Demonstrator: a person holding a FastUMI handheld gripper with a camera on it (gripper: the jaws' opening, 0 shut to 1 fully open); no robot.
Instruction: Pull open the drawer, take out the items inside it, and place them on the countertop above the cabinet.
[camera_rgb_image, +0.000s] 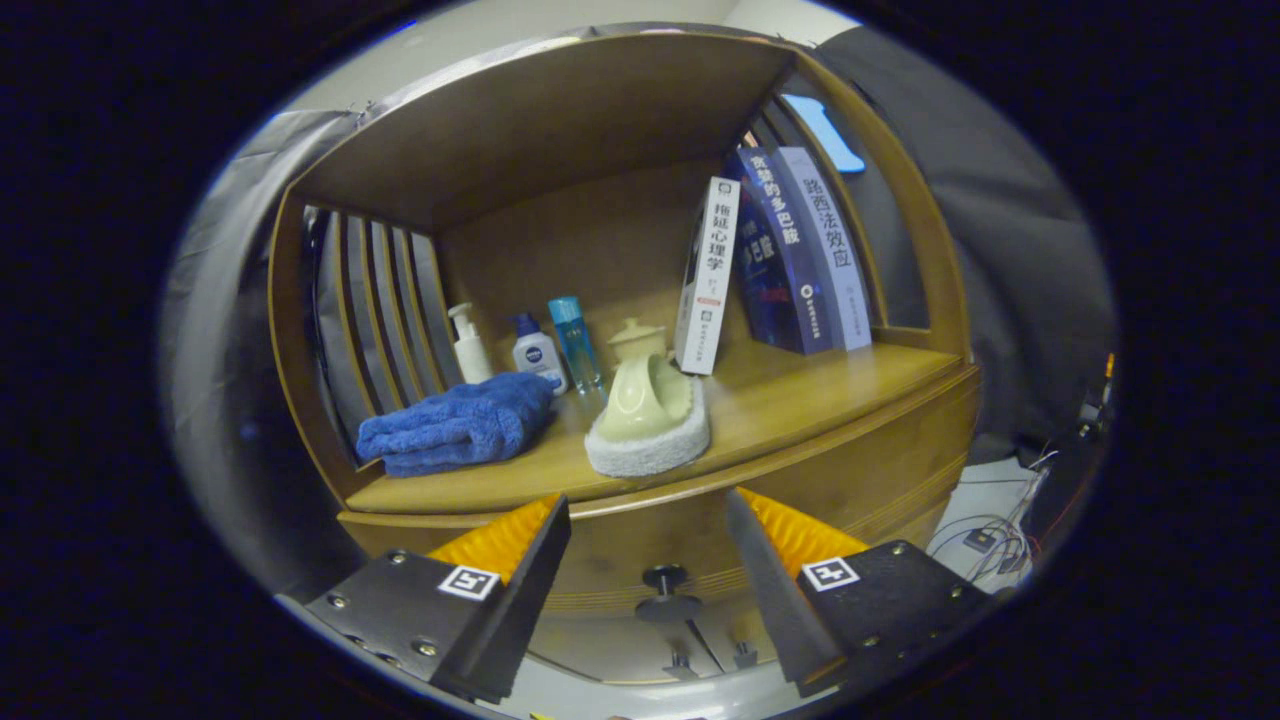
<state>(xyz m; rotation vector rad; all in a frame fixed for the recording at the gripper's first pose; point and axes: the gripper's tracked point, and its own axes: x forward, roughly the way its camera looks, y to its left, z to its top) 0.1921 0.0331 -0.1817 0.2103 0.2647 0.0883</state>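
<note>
A wooden cabinet (880, 440) is standing against the dark booth wall, with an open shelf above and a drawer front (640, 545) below that is looking closed. The countertop (800, 390) is carrying three upright books (790, 250) leaning at its right, a folded blue towel (455, 425) at its left, and a pale ceramic pot (645, 385) sitting on a white pad (650, 450) near the middle. Three small bottles (530, 345) are standing behind the towel. Beneath the countertop edge, a small dark round knob (665, 577) is sticking out from the drawer front.

The gripper (648, 535) is pointing at the cabinet with its fingers spread wide apart, holding and touching nothing. The knob is sitting between the two fingers, a little beyond their tips.

The step in hand appears to be reaching for the knob. To do it well, the gripper probably needs to be lowering slightly and moving straight forward, keeping the knob centred, then closing firmly behind its head before pulling straight back. The items inside the drawer are hidden.
</note>
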